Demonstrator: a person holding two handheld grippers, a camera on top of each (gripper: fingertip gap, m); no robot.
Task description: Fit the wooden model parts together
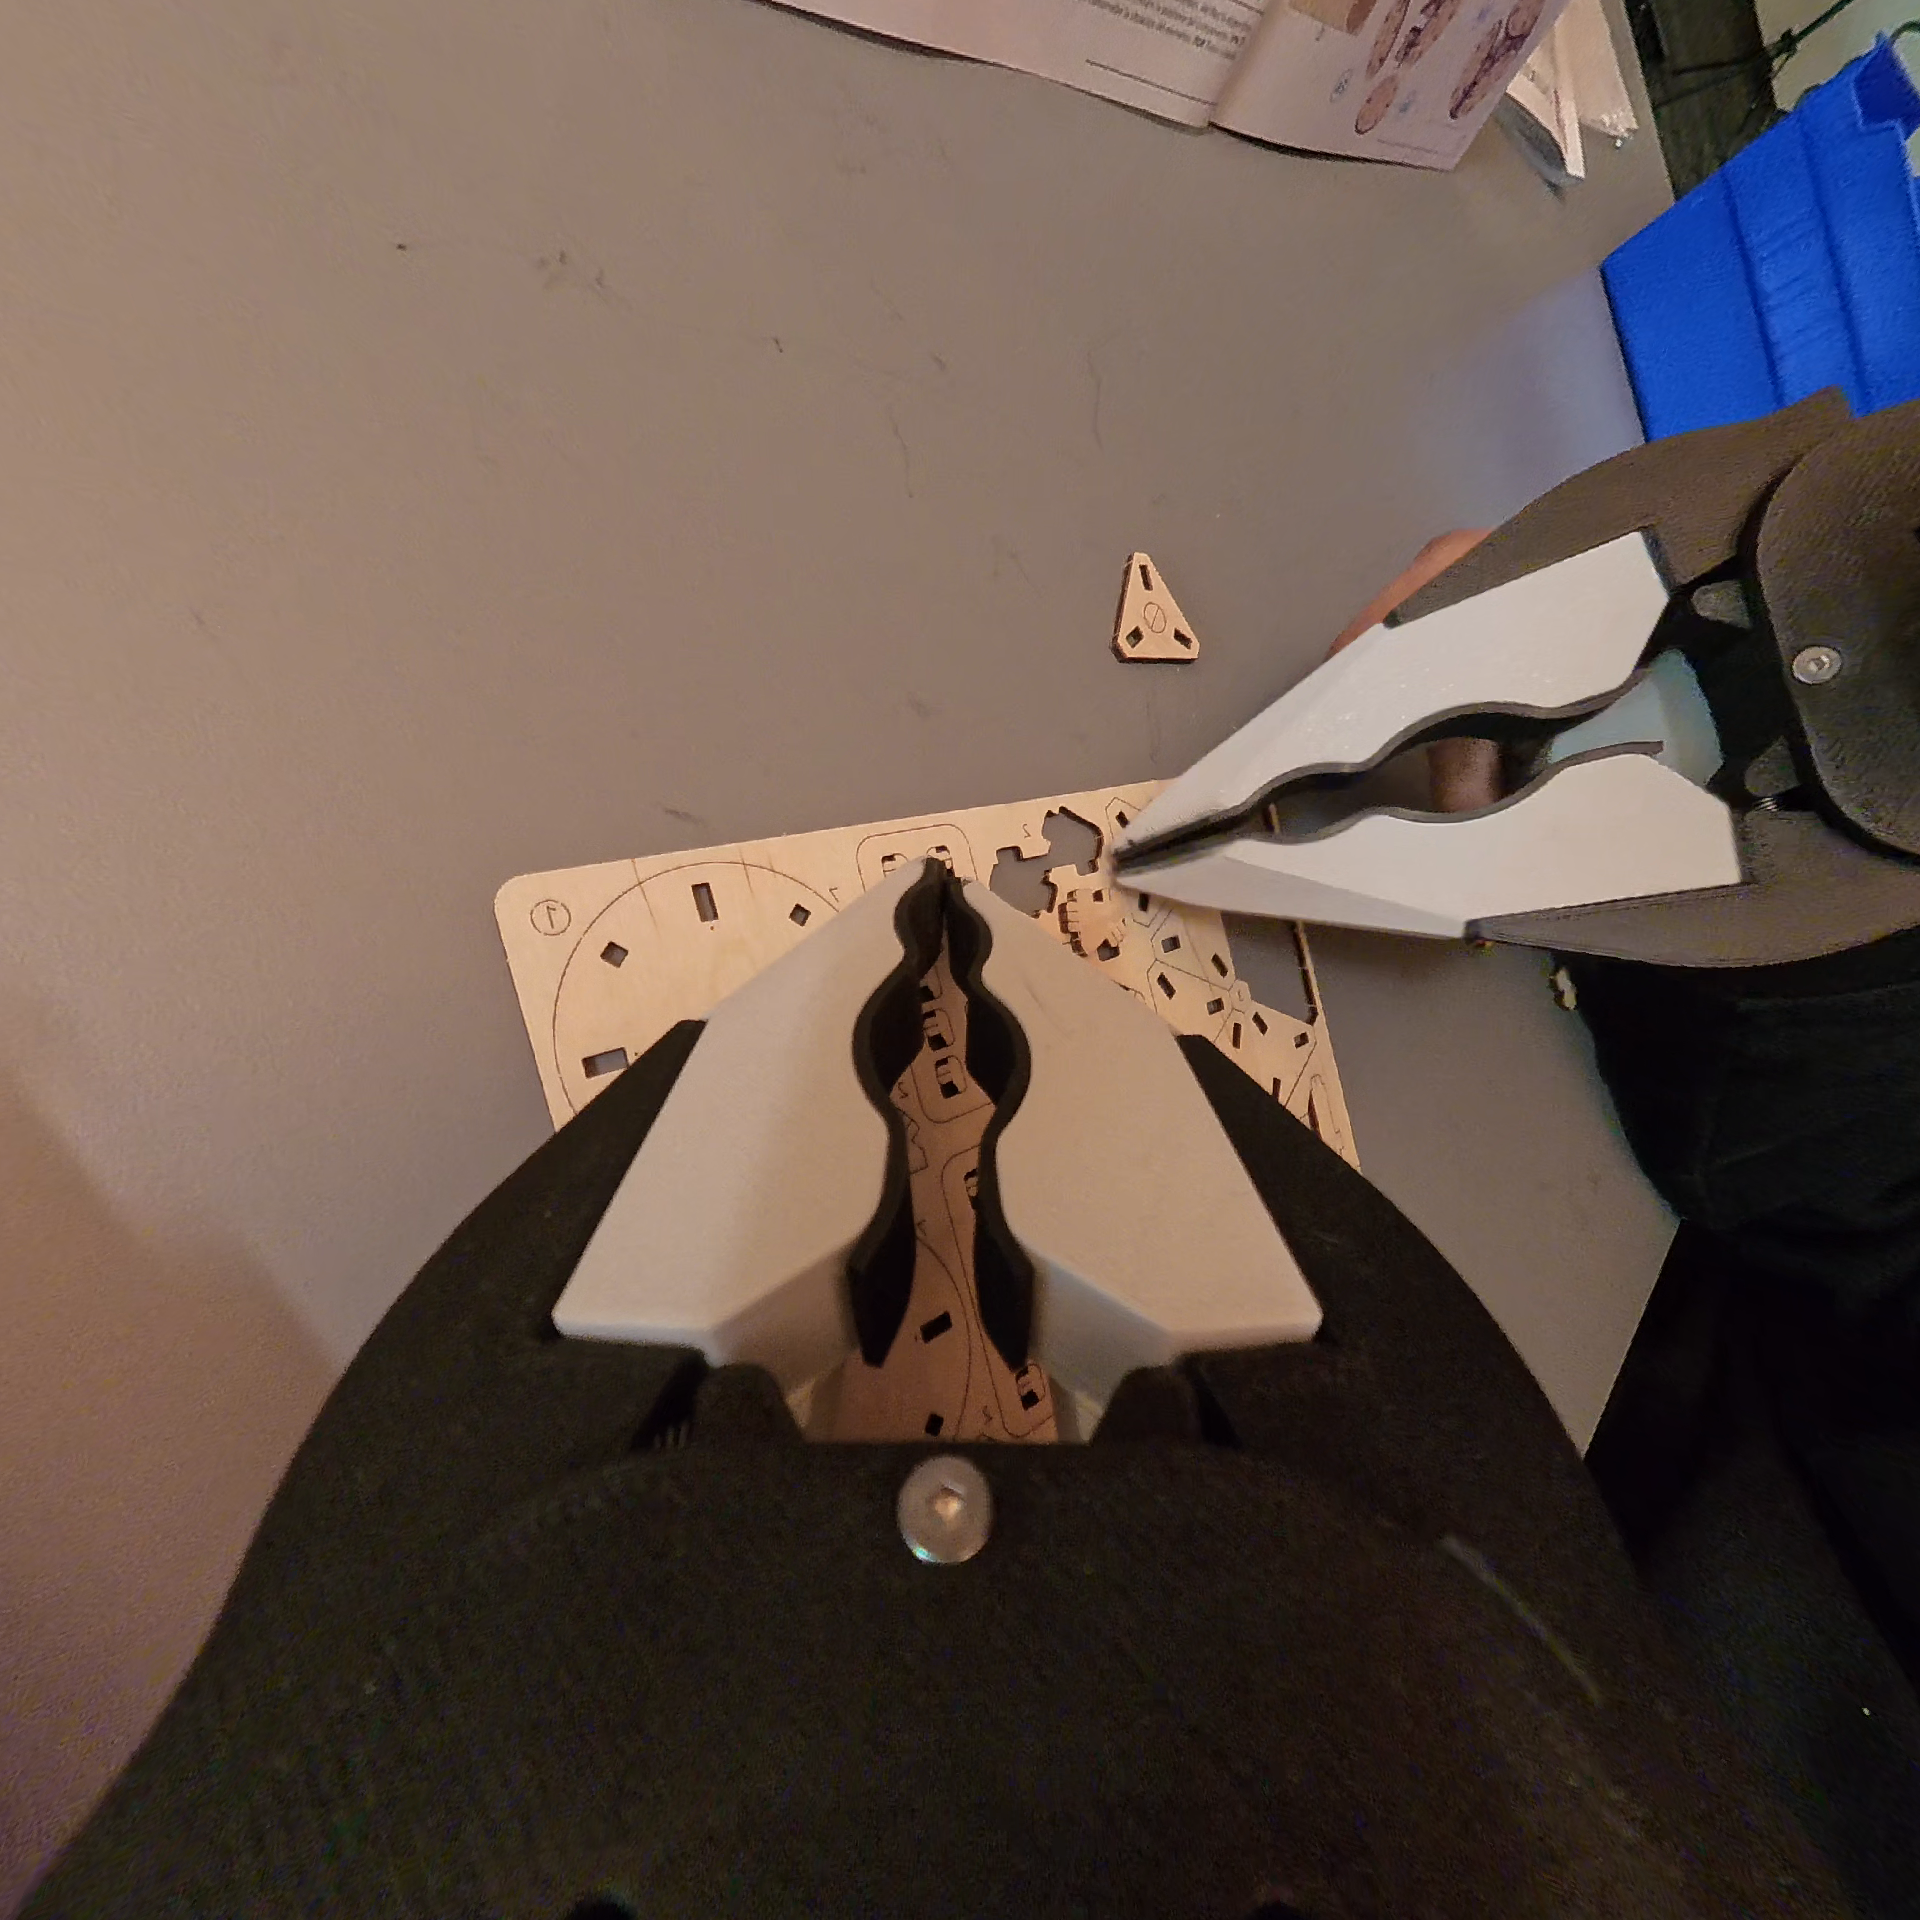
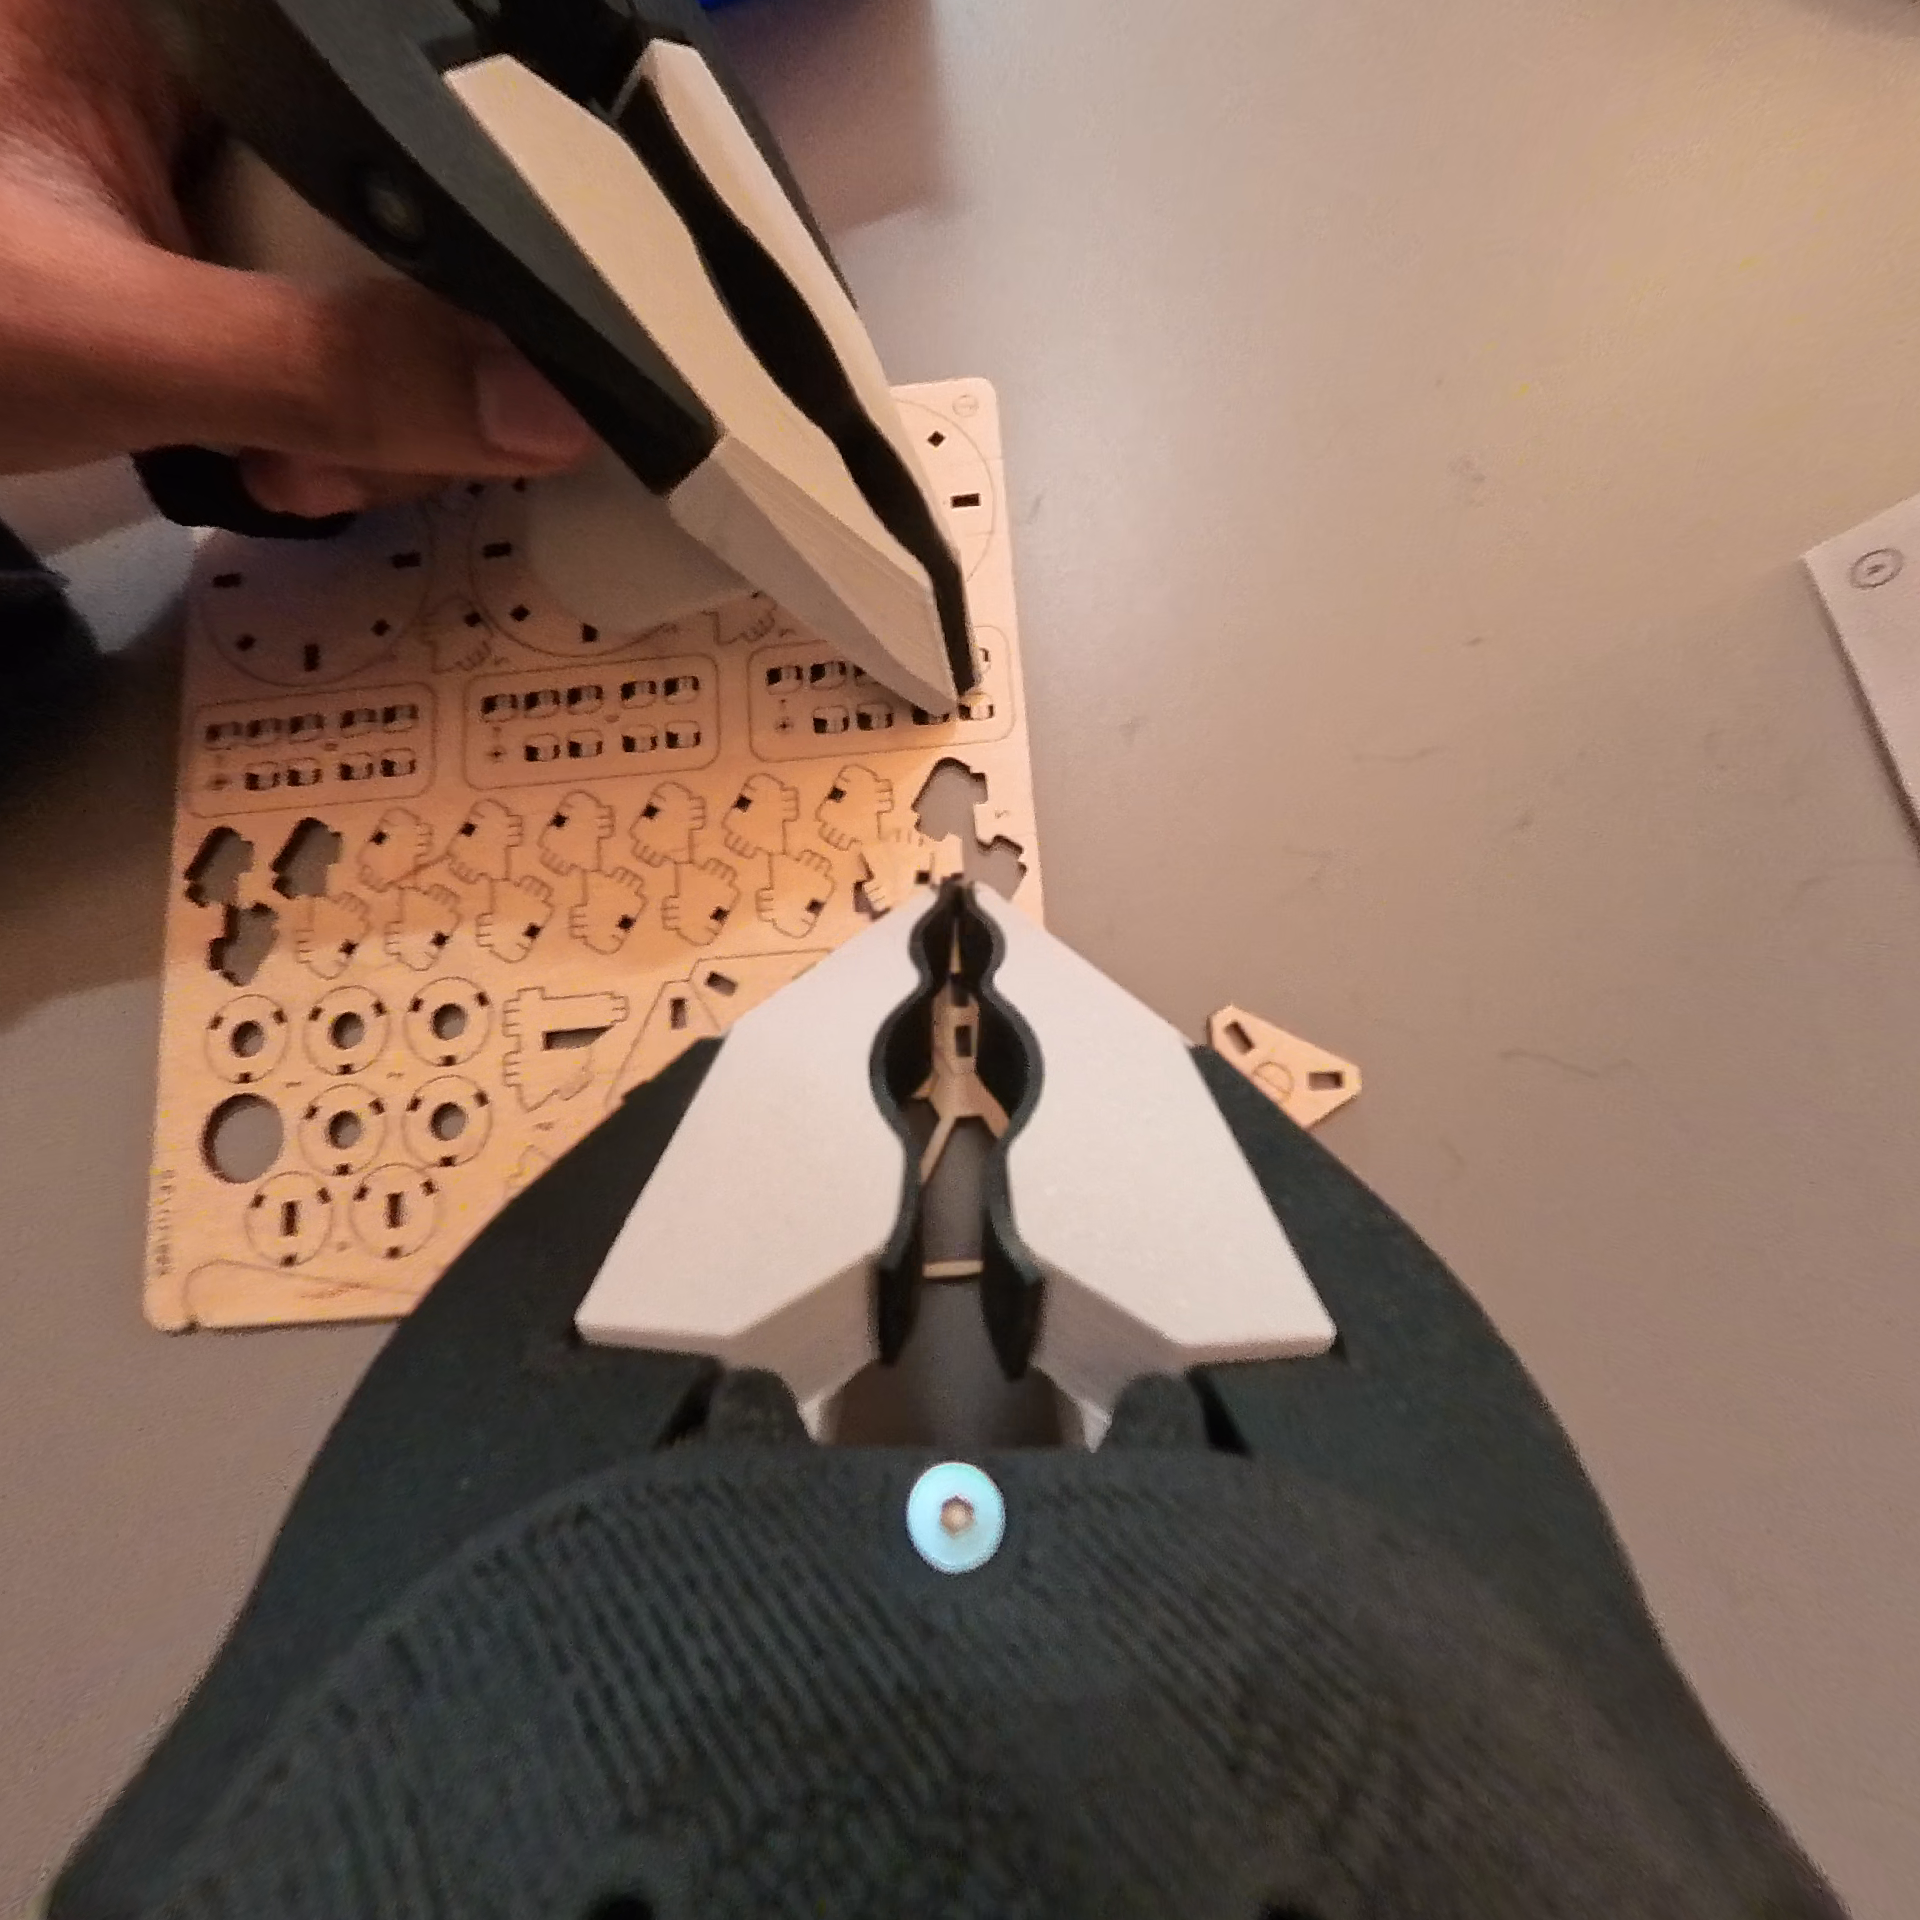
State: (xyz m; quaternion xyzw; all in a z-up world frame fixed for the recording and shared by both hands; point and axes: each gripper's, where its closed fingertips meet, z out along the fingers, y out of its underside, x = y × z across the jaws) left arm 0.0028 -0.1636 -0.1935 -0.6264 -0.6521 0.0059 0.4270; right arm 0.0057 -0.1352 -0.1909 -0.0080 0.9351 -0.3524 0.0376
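Left gripper (image 1: 940, 871): jaws closed, nothing between the tips, which press down on the wooden sheet (image 1: 623, 966) near its far edge, by a panel of small slots. A hand (image 2: 260, 353) holds it from approx 10 o'clock in the right wrist view.

Right gripper (image 2: 951, 891): tips together at the sheet's right edge, beside an empty cut-out hole (image 2: 951, 805). Thin wood shows between its tips, but can't tell whether that's a gripped piece or the sheet behind.

Sheet lies flat on grey table (image 1: 520, 468), w/ several pieces already punched out. Loose triangular wooden piece (image 1: 1153, 613) sits on the table just off the sheet, approx 1 o'clock from left gripper. Open booklet (image 1: 1299, 73) and blue bin (image 1: 1766, 260) further off, 1–2 o'clock.
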